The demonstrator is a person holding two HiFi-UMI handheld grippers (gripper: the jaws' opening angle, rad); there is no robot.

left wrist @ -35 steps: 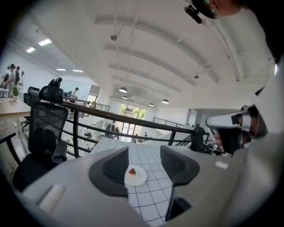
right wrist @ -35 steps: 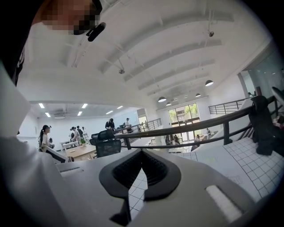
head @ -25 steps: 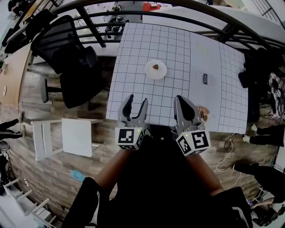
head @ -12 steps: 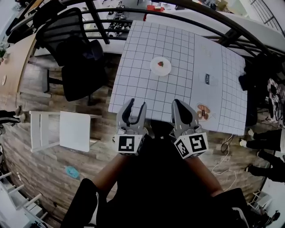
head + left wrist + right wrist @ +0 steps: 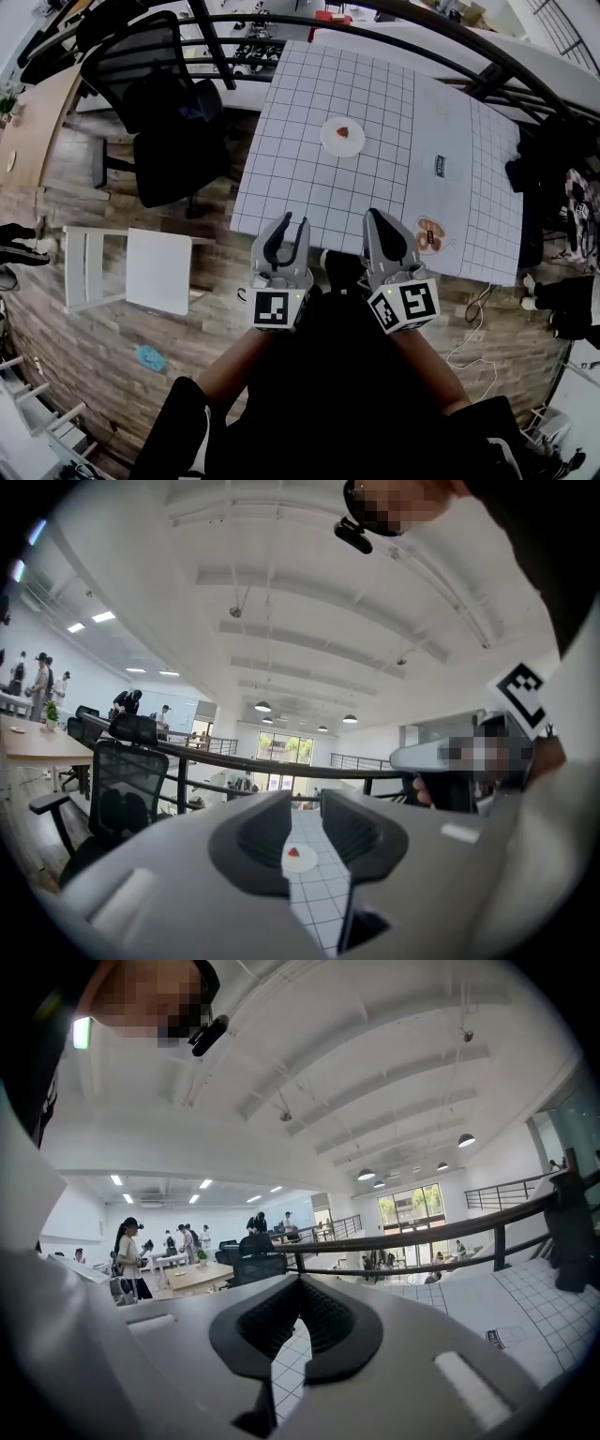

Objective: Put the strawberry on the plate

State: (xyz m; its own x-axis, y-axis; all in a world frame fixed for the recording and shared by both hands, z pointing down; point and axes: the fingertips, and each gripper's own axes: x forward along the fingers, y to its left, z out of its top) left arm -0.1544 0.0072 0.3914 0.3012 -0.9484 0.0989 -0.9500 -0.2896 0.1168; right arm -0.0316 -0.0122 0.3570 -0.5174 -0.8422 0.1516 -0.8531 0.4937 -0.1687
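Note:
A red strawberry (image 5: 343, 130) lies on a small white plate (image 5: 335, 142) at the middle of the grid-patterned table (image 5: 300, 178). Both grippers hang near the table's front edge, well short of the plate. My left gripper (image 5: 292, 225) is open with a narrow gap and nothing between its jaws, which have just been closing. In the left gripper view the strawberry (image 5: 293, 852) and plate (image 5: 304, 861) show far off through the gap of the left gripper (image 5: 306, 799). My right gripper (image 5: 375, 217) is shut and empty; in its own view the right gripper (image 5: 300, 1281) has its tips touching.
A black office chair (image 5: 159, 103) stands left of the table, and a white stool (image 5: 131, 272) on the wooden floor. A small card (image 5: 442, 166) and a round printed thing (image 5: 429, 234) lie on the table's right part. A black railing (image 5: 450, 42) curves behind.
The left gripper's jaws have narrowed from wide open to a small gap. Both grippers have shifted a little along the table's front edge. The right gripper stays shut.

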